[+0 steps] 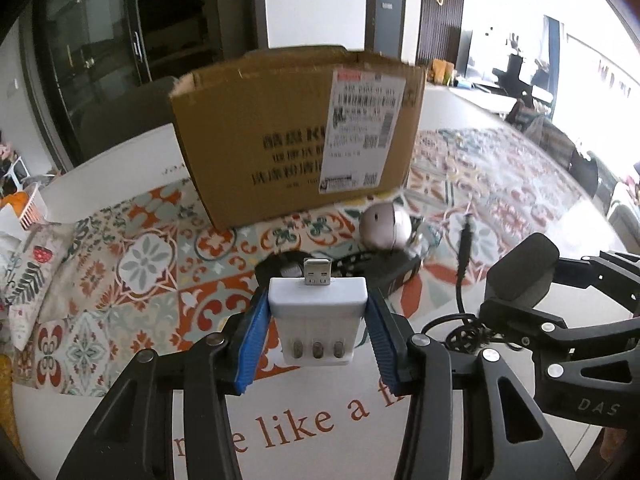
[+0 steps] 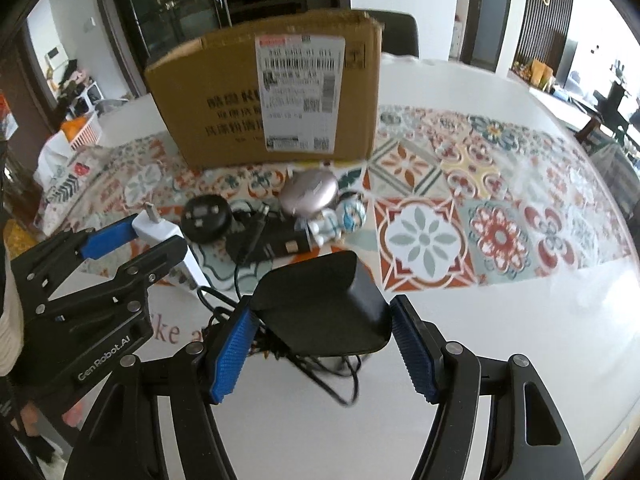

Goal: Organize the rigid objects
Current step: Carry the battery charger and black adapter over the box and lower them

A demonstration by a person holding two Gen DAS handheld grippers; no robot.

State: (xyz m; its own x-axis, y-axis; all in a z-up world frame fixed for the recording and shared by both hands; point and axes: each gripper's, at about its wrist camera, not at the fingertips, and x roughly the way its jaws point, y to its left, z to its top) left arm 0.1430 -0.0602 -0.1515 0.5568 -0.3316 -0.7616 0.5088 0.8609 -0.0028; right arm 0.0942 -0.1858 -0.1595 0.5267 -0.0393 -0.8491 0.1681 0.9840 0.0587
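Note:
My left gripper (image 1: 318,312) is shut on a white USB battery charger (image 1: 318,312), held above the table with its plug pointing at the cardboard box (image 1: 296,136). It also shows in the right wrist view (image 2: 160,236). My right gripper (image 2: 324,320) is shut on a black power adapter (image 2: 324,304) whose cable (image 2: 332,376) hangs below; in the left wrist view the adapter (image 1: 520,276) is at the right. On the patterned mat lie a pinkish mouse (image 2: 308,192), a small figurine (image 2: 340,220), a round black device (image 2: 206,218) and a black box (image 2: 272,244).
The open-topped cardboard box (image 2: 272,92) stands at the back of the table on the tiled mat (image 2: 500,208). The white tabletop (image 2: 500,340) extends right. A basket (image 1: 32,204) and a patterned pouch (image 1: 32,276) lie at far left.

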